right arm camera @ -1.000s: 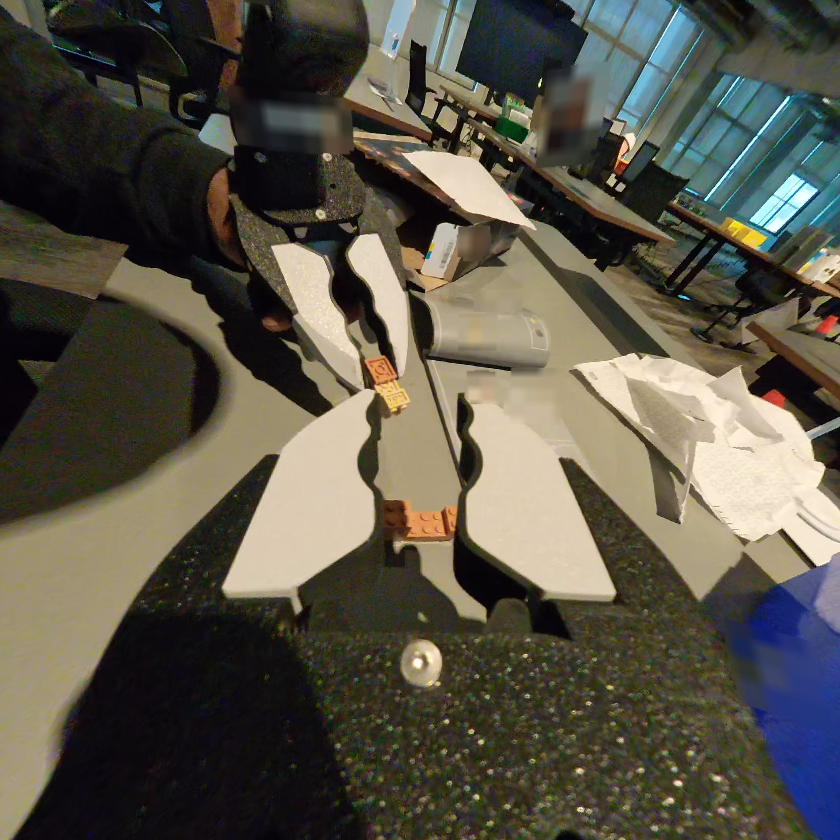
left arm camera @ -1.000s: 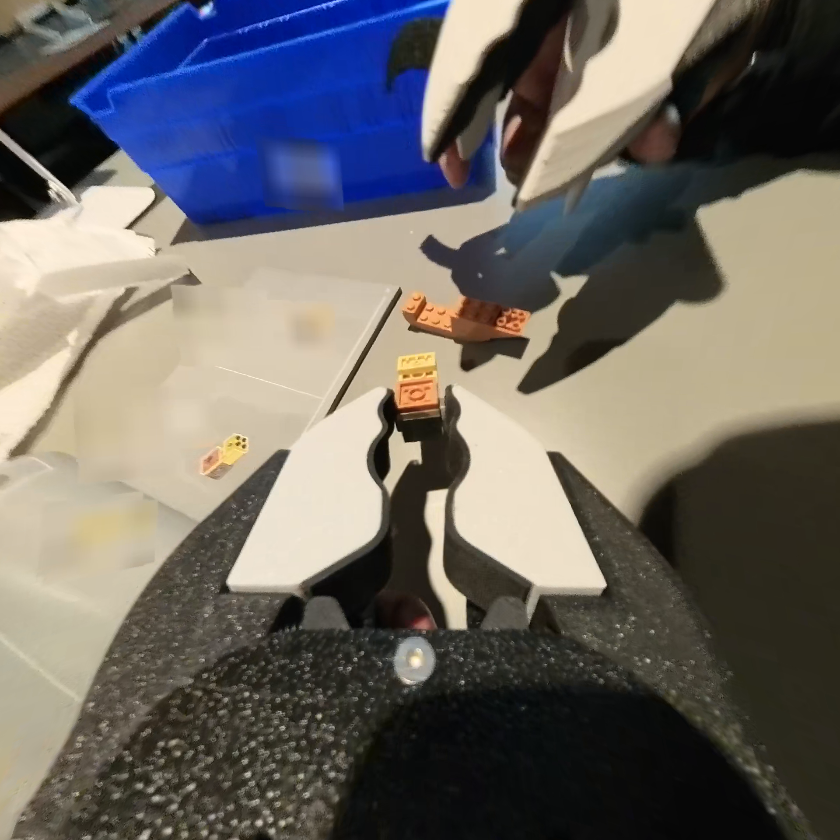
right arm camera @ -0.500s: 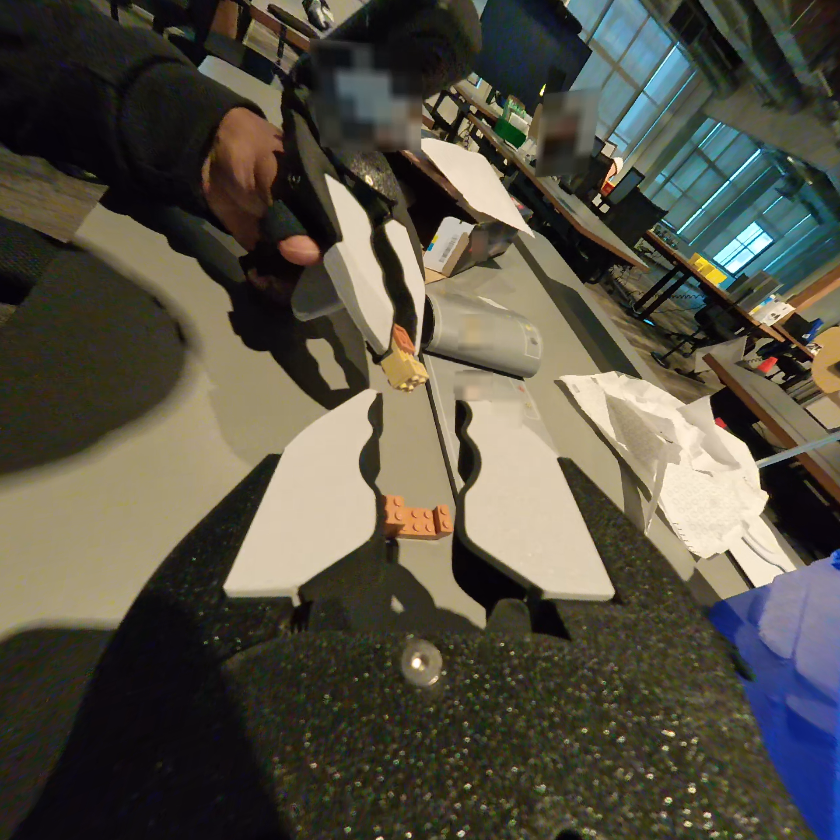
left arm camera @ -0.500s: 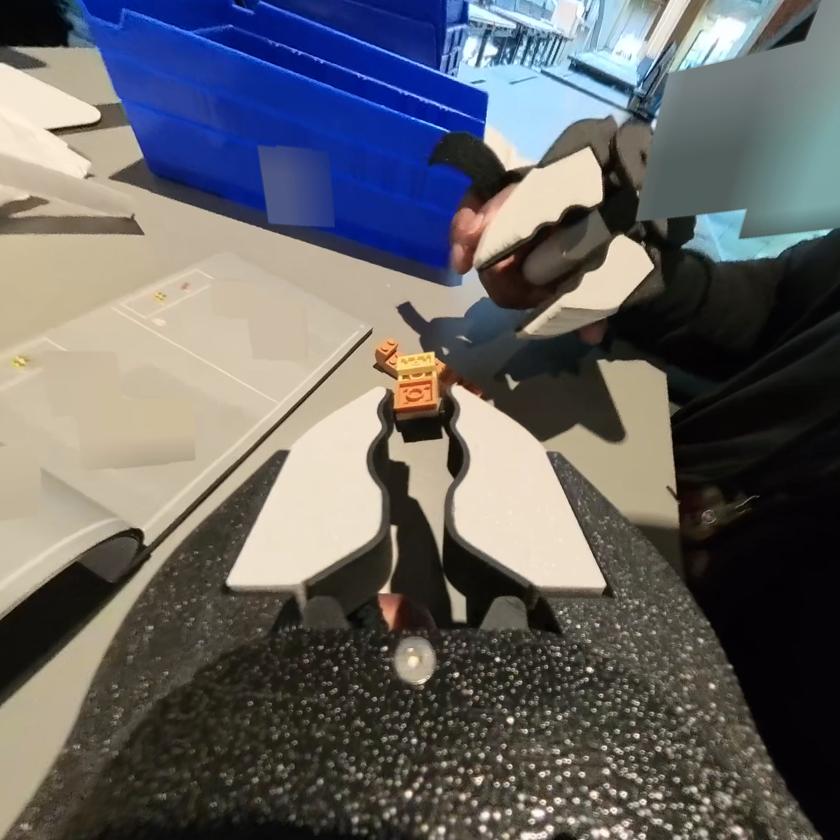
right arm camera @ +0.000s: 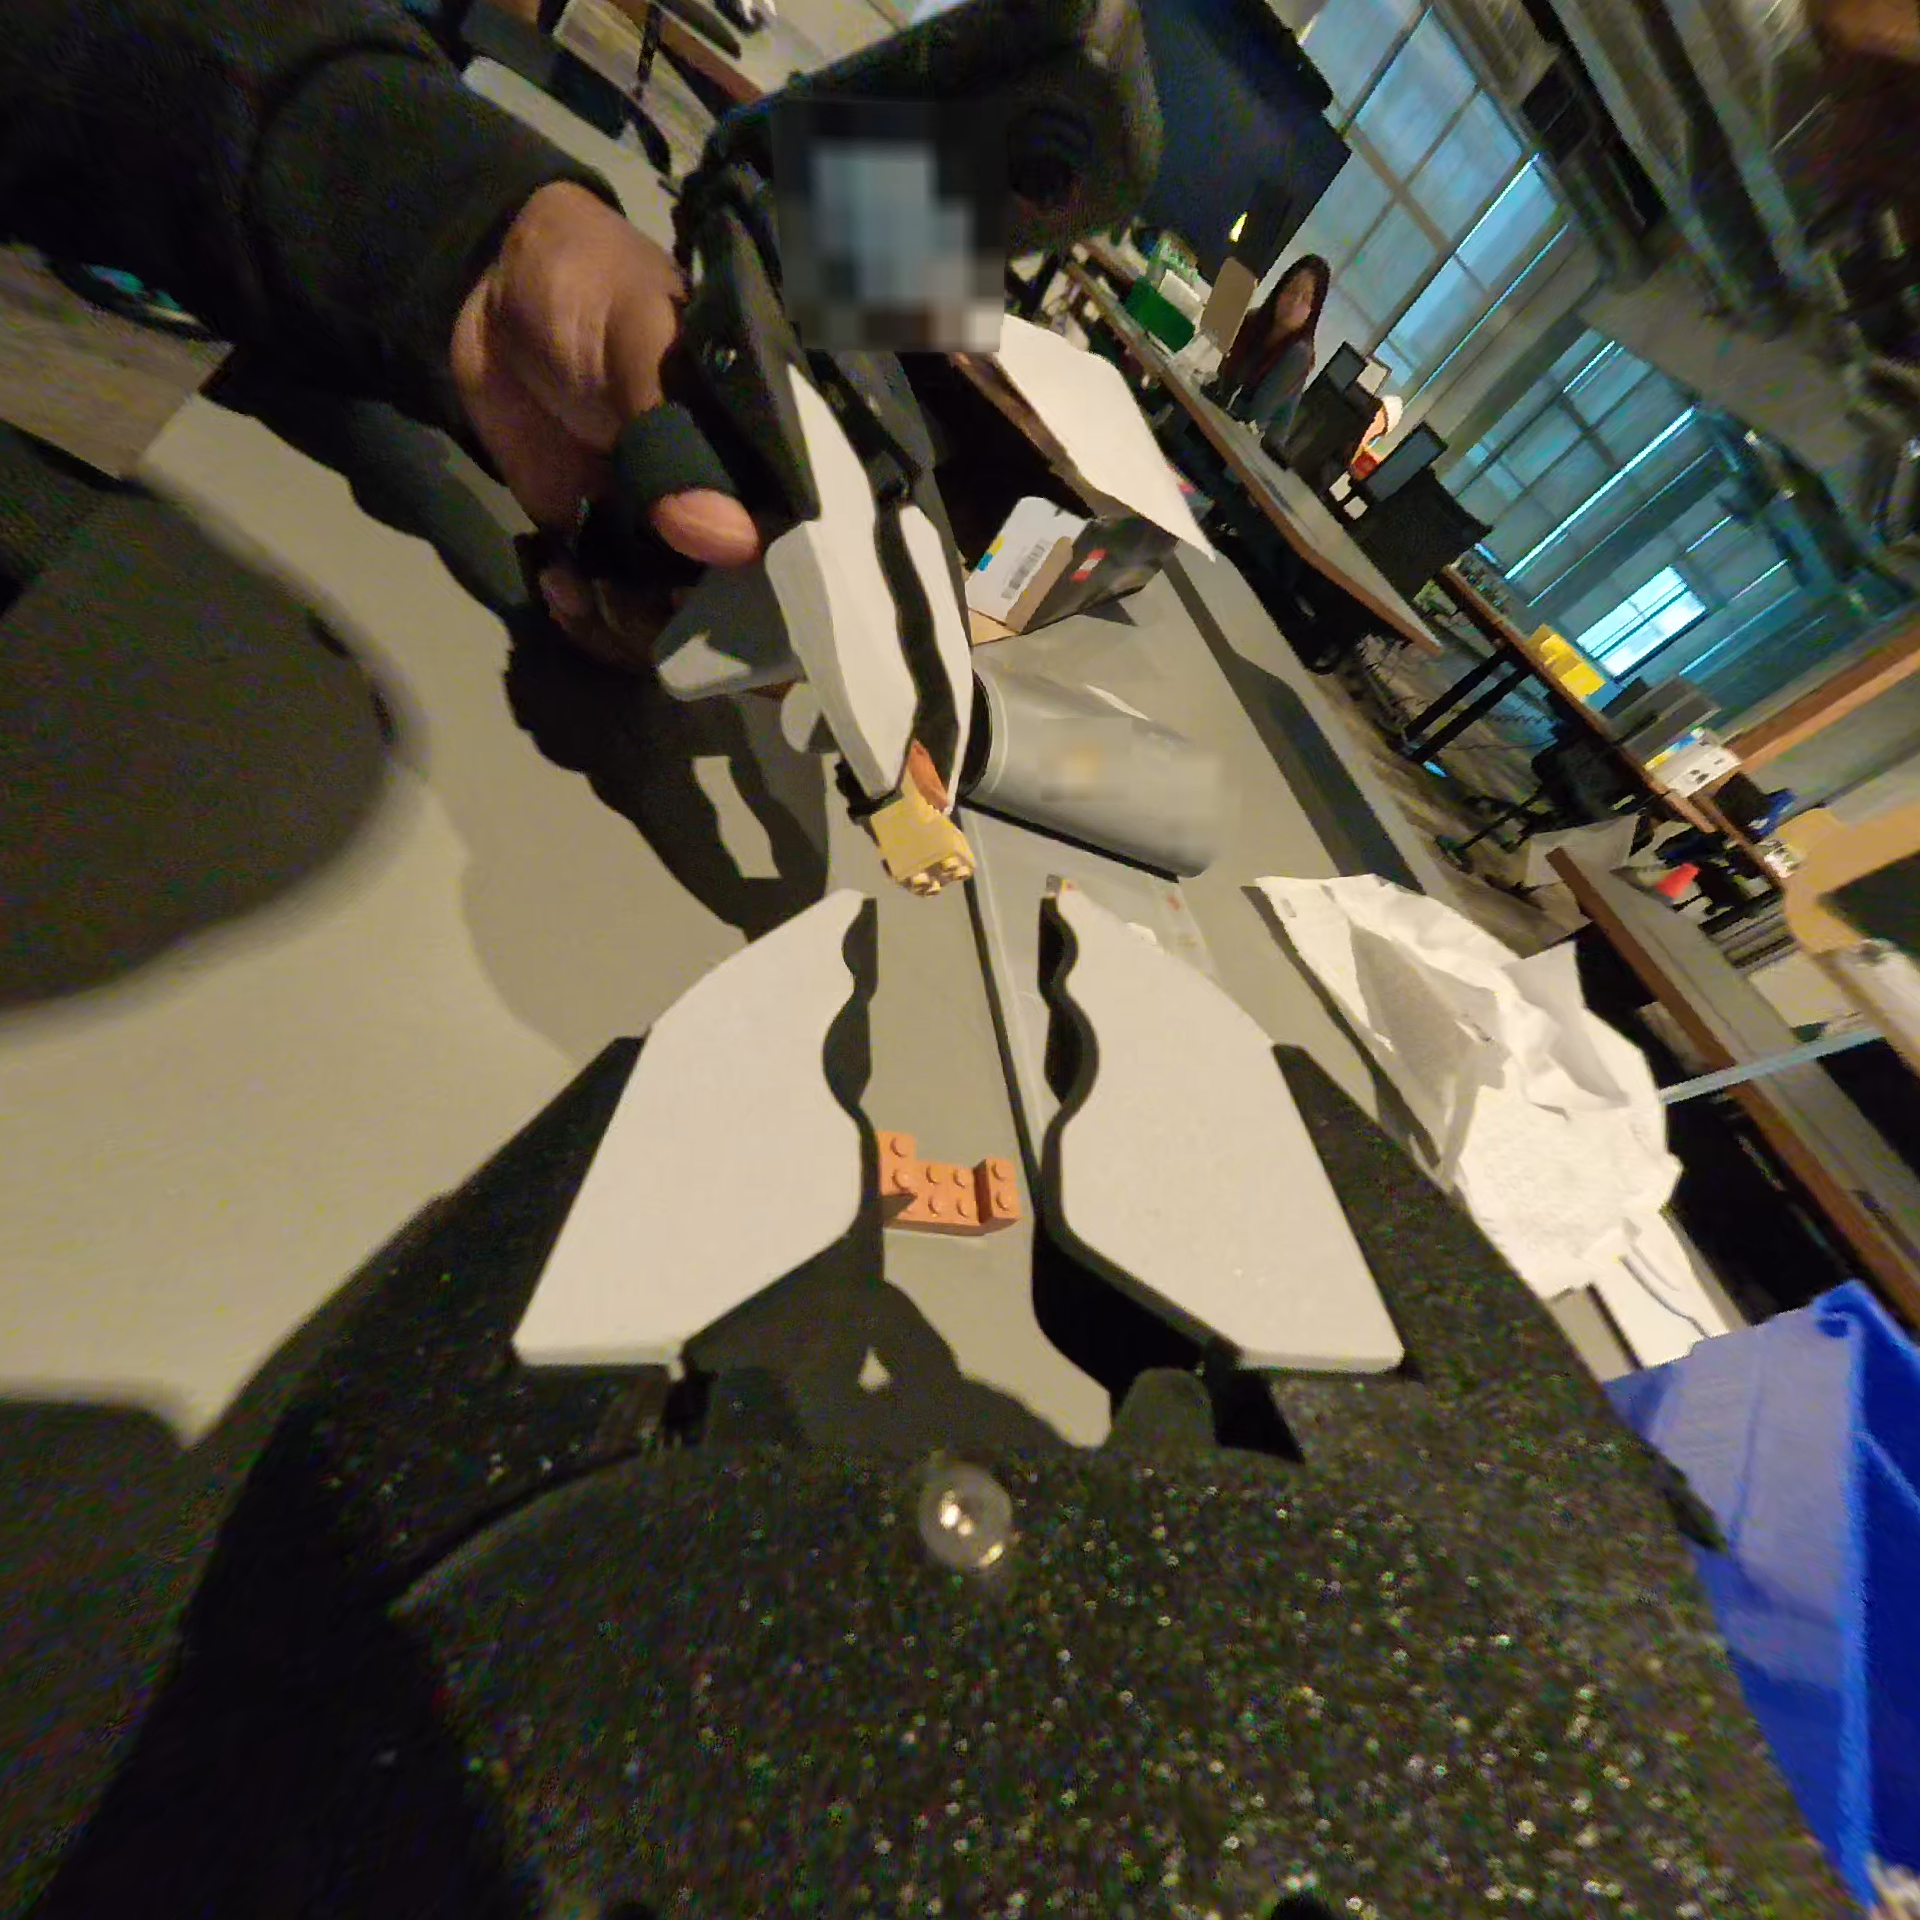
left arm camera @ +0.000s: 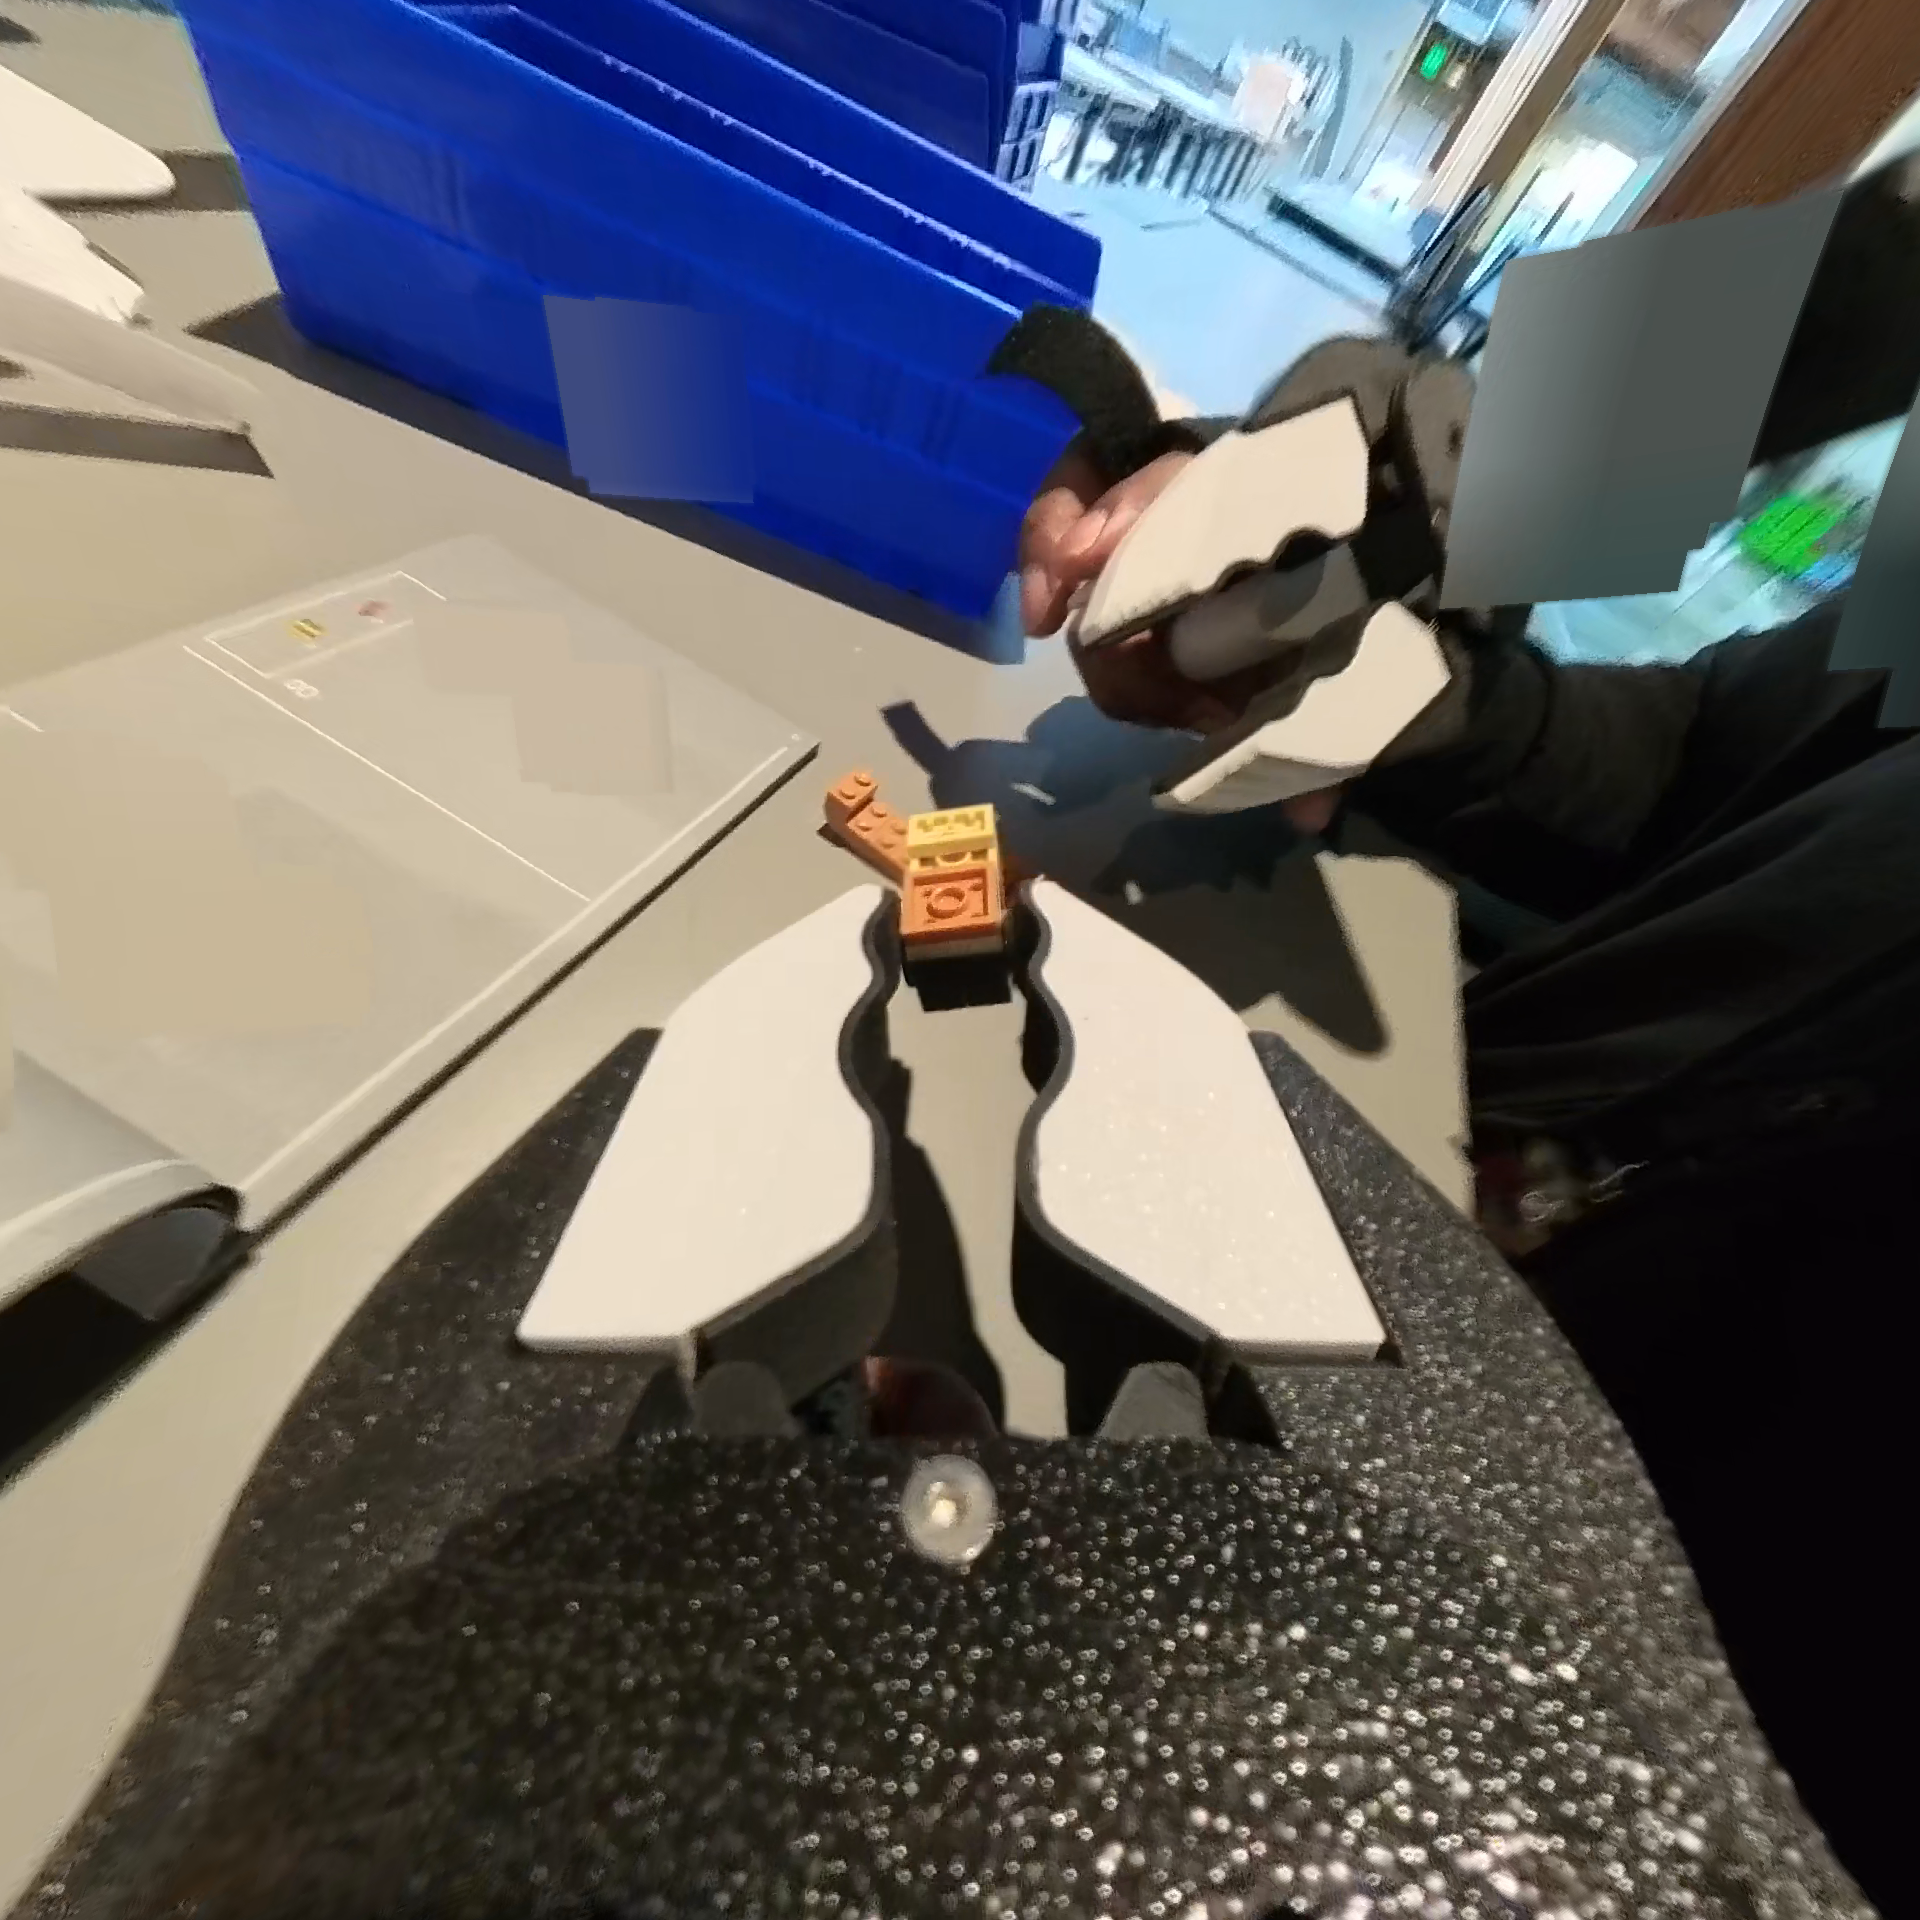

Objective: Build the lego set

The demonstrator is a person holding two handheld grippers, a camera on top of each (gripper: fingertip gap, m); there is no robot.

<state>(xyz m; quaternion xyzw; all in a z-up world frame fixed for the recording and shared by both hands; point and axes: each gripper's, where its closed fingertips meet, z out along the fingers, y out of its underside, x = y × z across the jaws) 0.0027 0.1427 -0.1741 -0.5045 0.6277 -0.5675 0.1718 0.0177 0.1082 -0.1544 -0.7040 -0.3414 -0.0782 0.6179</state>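
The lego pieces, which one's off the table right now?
The small orange, yellow and black stack, pinched at the left gripper's tips and held in the air. The orange notched plate lies flat on the table below the open right gripper.

This is a large open office or lab workspace, not a home. Beyond the grey work table [right arm camera: 260, 1122], long desks [right arm camera: 1309, 520] run in rows toward a wall of tall windows [right arm camera: 1558, 312] with metal frames. On those desks stand dark monitors [right arm camera: 1392, 468], and black office chairs stand beside them; a person [right arm camera: 1273, 332] sits at one desk. A large dark screen [right arm camera: 1236, 156] stands behind the table. On the table itself lie an open cardboard box [right arm camera: 1039, 571], crumpled white paper [right arm camera: 1475, 1091] and, at its near right edge, stacked blue plastic storage bins [left arm camera: 623, 239]. Past the bins, more desks show in a bright hall.
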